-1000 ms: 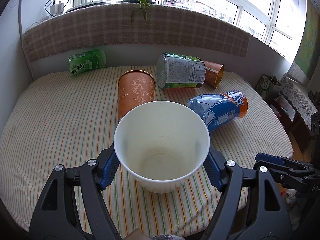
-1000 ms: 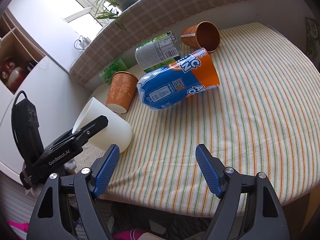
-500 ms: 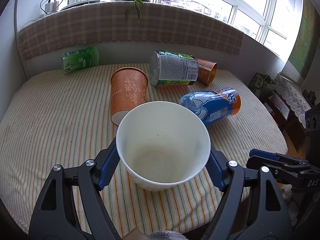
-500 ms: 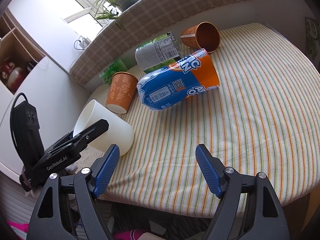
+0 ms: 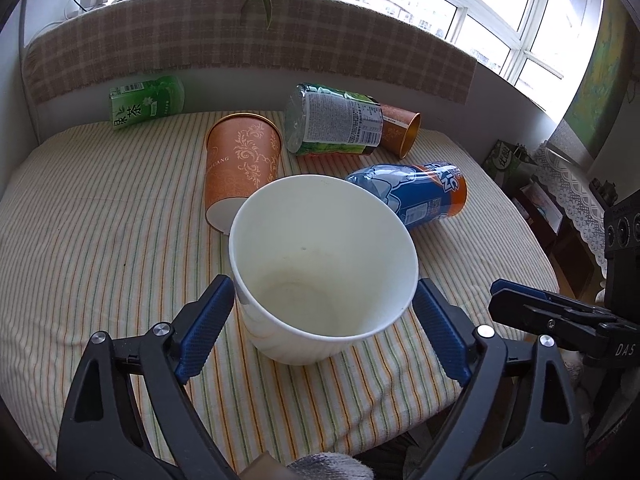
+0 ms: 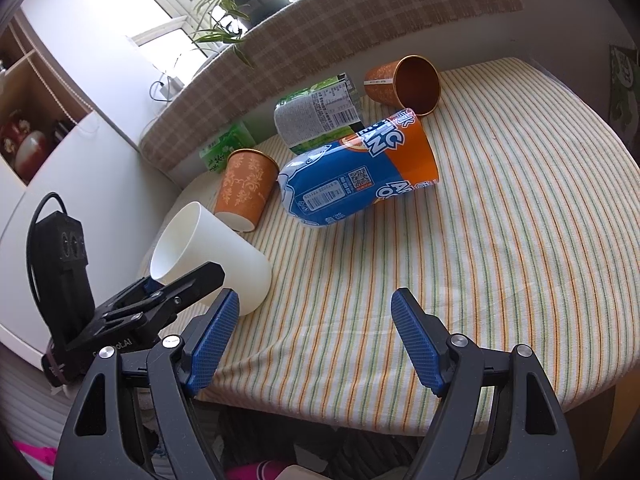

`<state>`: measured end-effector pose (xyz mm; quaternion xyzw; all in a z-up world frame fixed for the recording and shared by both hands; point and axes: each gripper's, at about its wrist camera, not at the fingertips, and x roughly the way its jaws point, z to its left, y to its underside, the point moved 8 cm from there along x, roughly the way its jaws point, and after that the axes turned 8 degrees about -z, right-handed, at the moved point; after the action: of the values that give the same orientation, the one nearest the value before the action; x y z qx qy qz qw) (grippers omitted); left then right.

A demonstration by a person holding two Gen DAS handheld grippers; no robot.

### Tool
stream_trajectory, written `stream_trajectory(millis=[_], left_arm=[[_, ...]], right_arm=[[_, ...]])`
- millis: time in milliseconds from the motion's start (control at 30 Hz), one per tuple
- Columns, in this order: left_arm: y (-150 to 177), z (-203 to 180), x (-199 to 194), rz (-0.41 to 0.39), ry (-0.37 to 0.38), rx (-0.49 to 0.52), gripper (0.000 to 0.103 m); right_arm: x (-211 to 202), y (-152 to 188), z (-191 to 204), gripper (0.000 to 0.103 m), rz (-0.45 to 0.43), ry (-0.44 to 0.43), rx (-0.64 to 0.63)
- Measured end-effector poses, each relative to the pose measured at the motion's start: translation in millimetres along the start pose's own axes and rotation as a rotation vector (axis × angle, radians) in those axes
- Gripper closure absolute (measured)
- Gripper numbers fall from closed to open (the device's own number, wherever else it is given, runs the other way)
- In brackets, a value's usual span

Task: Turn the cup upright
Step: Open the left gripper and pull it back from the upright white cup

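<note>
White paper cup (image 5: 324,264), frame centre: light, crushable; left gripper (image 5: 322,328) clamped at mid-wall. Right gripper (image 6: 316,336) apart, empty.

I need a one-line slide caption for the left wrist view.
Left gripper around a tilted white cup on the striped tablecloth.

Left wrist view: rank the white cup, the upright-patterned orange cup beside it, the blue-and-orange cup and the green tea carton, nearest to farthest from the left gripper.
1. white cup, between the left gripper fingers.
2. Patterned orange cup, just behind, left.
3. Blue-and-orange cup, behind, right; too close to call with the orange one.
4. Green tea carton, far left, by the wall.
</note>
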<state>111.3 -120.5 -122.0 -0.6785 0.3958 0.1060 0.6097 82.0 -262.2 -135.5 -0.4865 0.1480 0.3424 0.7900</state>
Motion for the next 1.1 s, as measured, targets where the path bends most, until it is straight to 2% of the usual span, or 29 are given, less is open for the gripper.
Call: stream_trajectory(millis=[233,433,600,833,867,900,1100], left_arm=[[13,12,-3,0.020,-0.011,-0.010,0.010],[27,32,-20,0.013,-0.044,-0.011,0.010],[12,51,-53,-0.108,-0.112,-0.047,0.010],[-24,58,-106,-0.335,-0.228,-0.017,0.009],[-28,58,-112,-0.357,-0.238,-0.011,0.002],[-31,58,-117,-0.382,-0.244,-0.005,0.001],[-37,52,-138,-0.461,-0.286,0.021,0.001]], right_arm=[[-1,-1,5,0.025,-0.008,0.010,-0.022],[-5,-8,14,0.025,-0.059,0.049,-0.084],[-9,-14,30,0.025,-0.137,0.114,-0.192],[-15,-24,50,0.023,-0.257,0.191,-0.288],[-16,-25,52,0.022,-0.271,0.197,-0.294],[-17,-25,55,0.022,-0.282,0.202,-0.302],[-23,-28,69,0.019,-0.354,0.256,-0.362]])
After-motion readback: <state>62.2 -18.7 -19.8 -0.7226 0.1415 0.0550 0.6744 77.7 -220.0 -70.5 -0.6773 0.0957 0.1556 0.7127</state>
